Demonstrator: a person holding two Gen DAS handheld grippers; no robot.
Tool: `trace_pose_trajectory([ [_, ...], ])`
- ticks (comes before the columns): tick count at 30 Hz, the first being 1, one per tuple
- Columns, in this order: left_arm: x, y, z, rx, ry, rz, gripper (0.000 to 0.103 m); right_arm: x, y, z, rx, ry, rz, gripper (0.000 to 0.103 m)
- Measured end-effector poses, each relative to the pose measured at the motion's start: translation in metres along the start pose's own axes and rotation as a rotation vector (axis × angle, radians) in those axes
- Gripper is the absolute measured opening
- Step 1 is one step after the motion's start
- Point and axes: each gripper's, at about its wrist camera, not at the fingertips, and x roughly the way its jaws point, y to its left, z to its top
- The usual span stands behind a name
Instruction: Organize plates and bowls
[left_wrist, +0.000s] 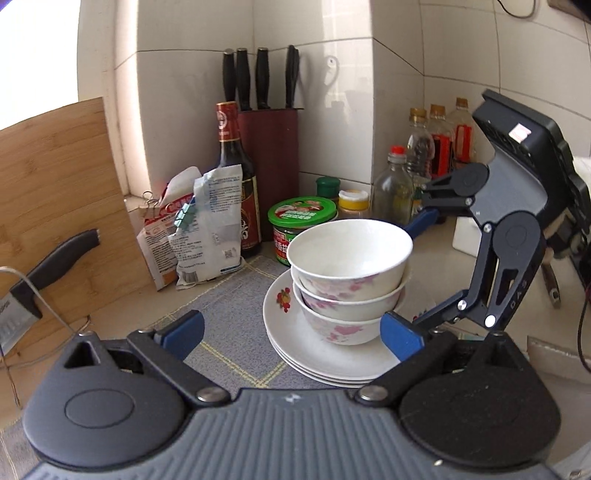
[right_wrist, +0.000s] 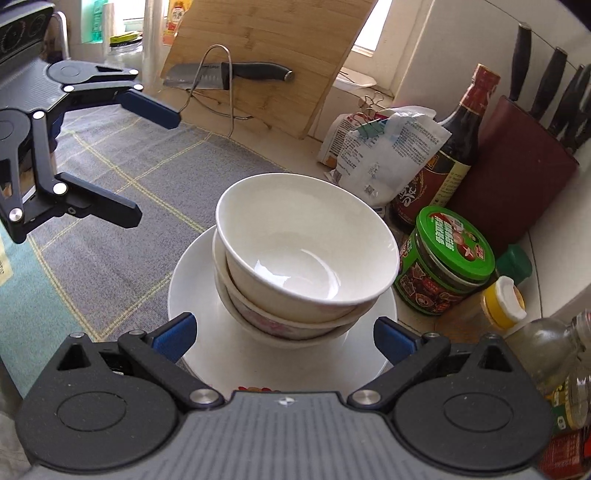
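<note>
Two grippers are seen spread wide and holding nothing on a kitchen counter where the crockery has been gathered into one pile. The right gripper (right_wrist: 284, 338) is held just above and behind the stack, its blue pads parted on either side of it and touching nothing. The left gripper (left_wrist: 291, 332) is likewise open and empty; in the right wrist view it is seen off to the stack's left, above the grey checked mat (right_wrist: 122, 206), well apart from the dishes.

Three bowls (left_wrist: 349, 280), white with pink flowers, are nested one inside another and stand upright on a stack of white plates (left_wrist: 317, 354), at least three as counted from the left wrist view. The top bowl sits slightly tilted. The pile rests at the mat's edge, near a green-lidded jar (left_wrist: 302, 225) and a dark sauce bottle (left_wrist: 232, 177).

The stack is judged to lie straight ahead of the right gripper, between its fingers, with its axis vertical; that hand is the nearer. Any further straightening would probably fall to it. Little of the task appears left. A cutting board (right_wrist: 273, 59) and a knife (right_wrist: 229, 72) are seen behind.
</note>
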Motion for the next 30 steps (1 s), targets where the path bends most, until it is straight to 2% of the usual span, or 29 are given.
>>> trace_pose_trajectory([
  [3,-0.016,0.002,-0.009,-0.082,-0.043,0.026,0.101,-0.005,0.016,-0.003,0.112,-0.011,-0.067,0.103],
  [5,-0.025,0.003,-0.014,-0.117,-0.045,0.063,0.102,-0.011,0.029,-0.005,0.192,-0.024,-0.100,0.103],
  [8,-0.035,0.002,-0.017,-0.135,0.018,0.099,0.102,-0.019,0.054,-0.010,0.348,-0.026,-0.180,0.103],
  [12,-0.049,-0.006,-0.022,-0.130,0.104,0.205,0.102,-0.031,0.086,-0.016,0.545,-0.015,-0.263,0.103],
  [15,-0.066,-0.011,-0.025,-0.151,0.124,0.219,0.102,-0.039,0.104,-0.016,0.662,0.023,-0.331,0.103],
  [19,-0.088,-0.021,-0.021,-0.169,0.135,0.230,0.102,-0.054,0.127,-0.015,0.720,0.051,-0.402,0.103],
  [25,-0.113,-0.033,-0.012,-0.153,0.161,0.248,0.102,-0.074,0.153,-0.007,0.734,0.072,-0.460,0.103],
  [30,-0.132,-0.038,-0.007,-0.135,0.144,0.256,0.102,-0.093,0.166,-0.003,0.757,0.045,-0.481,0.103],
])
